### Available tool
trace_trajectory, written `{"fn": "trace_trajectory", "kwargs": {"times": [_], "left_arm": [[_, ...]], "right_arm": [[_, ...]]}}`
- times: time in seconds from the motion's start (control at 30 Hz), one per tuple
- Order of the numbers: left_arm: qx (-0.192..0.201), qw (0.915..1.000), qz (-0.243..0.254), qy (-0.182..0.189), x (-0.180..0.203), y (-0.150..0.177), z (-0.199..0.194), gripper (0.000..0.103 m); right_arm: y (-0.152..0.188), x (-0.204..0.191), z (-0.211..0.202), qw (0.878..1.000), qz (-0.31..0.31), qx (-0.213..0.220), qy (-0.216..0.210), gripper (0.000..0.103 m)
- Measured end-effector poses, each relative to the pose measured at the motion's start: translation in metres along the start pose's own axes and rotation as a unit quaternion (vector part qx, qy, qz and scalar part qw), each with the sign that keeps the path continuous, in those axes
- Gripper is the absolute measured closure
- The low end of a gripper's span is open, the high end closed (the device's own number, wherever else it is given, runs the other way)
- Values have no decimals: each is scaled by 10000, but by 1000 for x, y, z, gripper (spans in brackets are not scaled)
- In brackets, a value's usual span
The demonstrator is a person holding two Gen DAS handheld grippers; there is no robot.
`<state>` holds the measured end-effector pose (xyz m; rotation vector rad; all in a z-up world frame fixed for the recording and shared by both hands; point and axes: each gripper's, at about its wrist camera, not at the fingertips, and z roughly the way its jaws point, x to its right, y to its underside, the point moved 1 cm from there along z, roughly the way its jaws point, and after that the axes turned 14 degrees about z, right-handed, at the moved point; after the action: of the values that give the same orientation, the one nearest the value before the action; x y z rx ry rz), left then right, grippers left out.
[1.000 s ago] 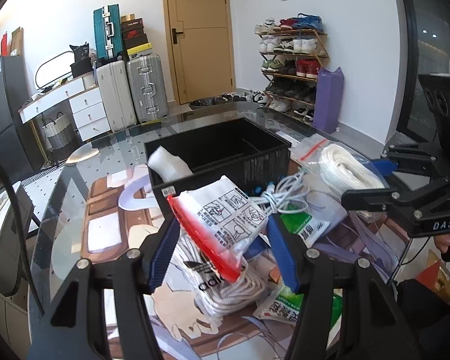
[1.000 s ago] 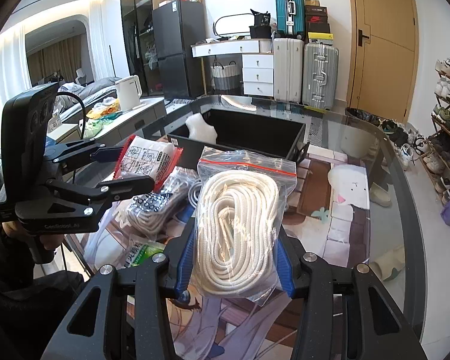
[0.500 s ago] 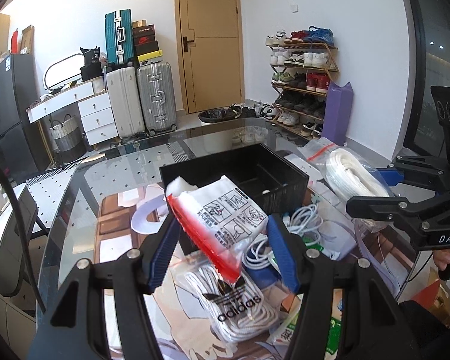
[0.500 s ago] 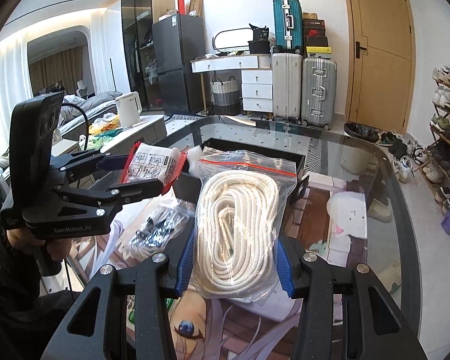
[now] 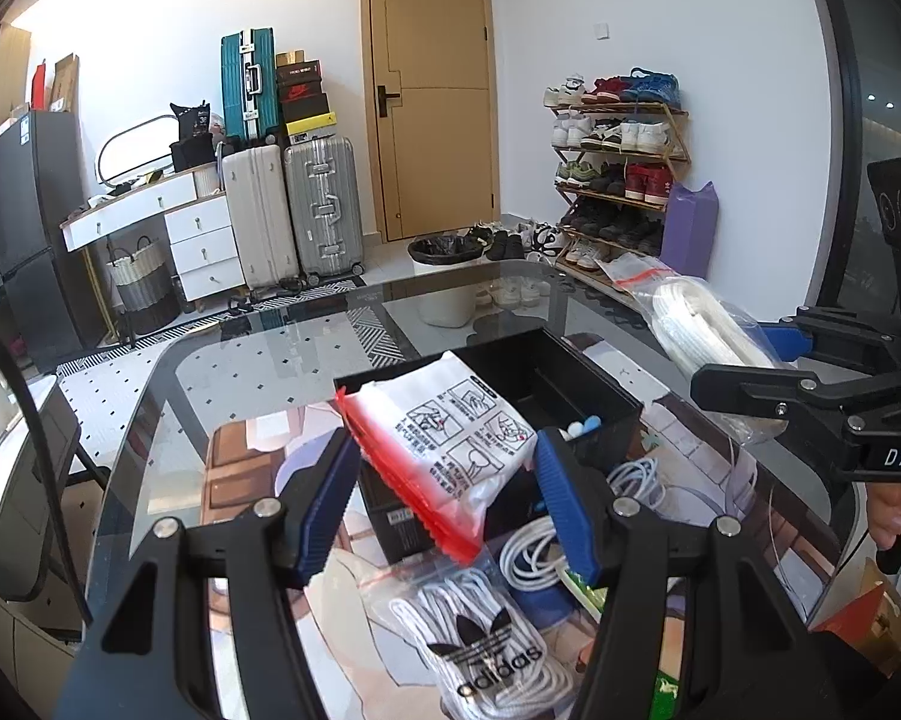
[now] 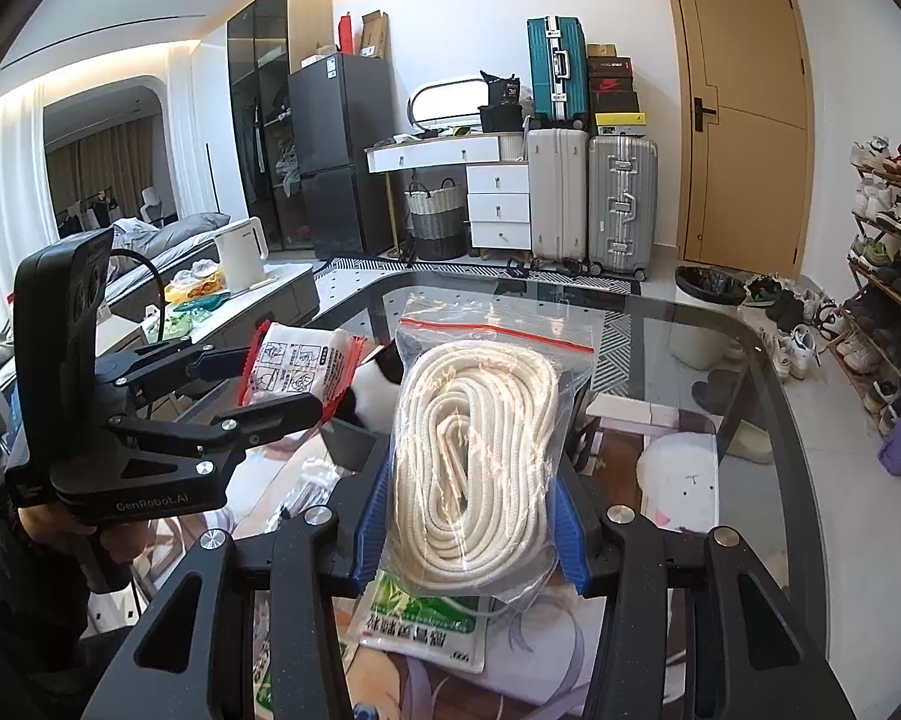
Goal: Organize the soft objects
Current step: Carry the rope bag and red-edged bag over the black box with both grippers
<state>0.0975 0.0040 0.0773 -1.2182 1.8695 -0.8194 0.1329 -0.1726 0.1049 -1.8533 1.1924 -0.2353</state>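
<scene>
My left gripper [image 5: 450, 498] is shut on a white packet with a red edge [image 5: 450, 438] and holds it in the air over the near wall of the black bin [image 5: 594, 396]. It also shows in the right wrist view [image 6: 300, 369]. My right gripper [image 6: 471, 516] is shut on a clear zip bag of thick white rope [image 6: 474, 444], lifted above the table; the same bag shows at the right of the left wrist view [image 5: 702, 324]. A bag of white Adidas laces [image 5: 480, 642] lies on the glass table below my left gripper.
A coil of white cable [image 5: 570, 516] and a green-printed packet [image 6: 426, 618] lie on the glass table [image 5: 240, 384]. Beyond the table edge stand suitcases [image 5: 318, 210], a waste bin [image 5: 444, 282] and a shoe rack [image 5: 618, 168].
Both grippers have risen with their loads. The red-edged packet has come up off the pile to above the bin's near wall; the rope bag is lifted higher off the table.
</scene>
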Motion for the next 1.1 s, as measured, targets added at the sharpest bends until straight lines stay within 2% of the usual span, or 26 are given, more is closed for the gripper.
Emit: {"fn": "trace_trajectory", "kwargs": {"times": [0.5,1.1], "left_arm": [[17,10000,-56,-43,-14,-15,28,43],[-234,9997,-108,36,-23,-10,71,43]], "right_arm": [[-25,7,21,9999,64,38,70,56],[-42,21,80,9996,96,-237,-144,56]]}}
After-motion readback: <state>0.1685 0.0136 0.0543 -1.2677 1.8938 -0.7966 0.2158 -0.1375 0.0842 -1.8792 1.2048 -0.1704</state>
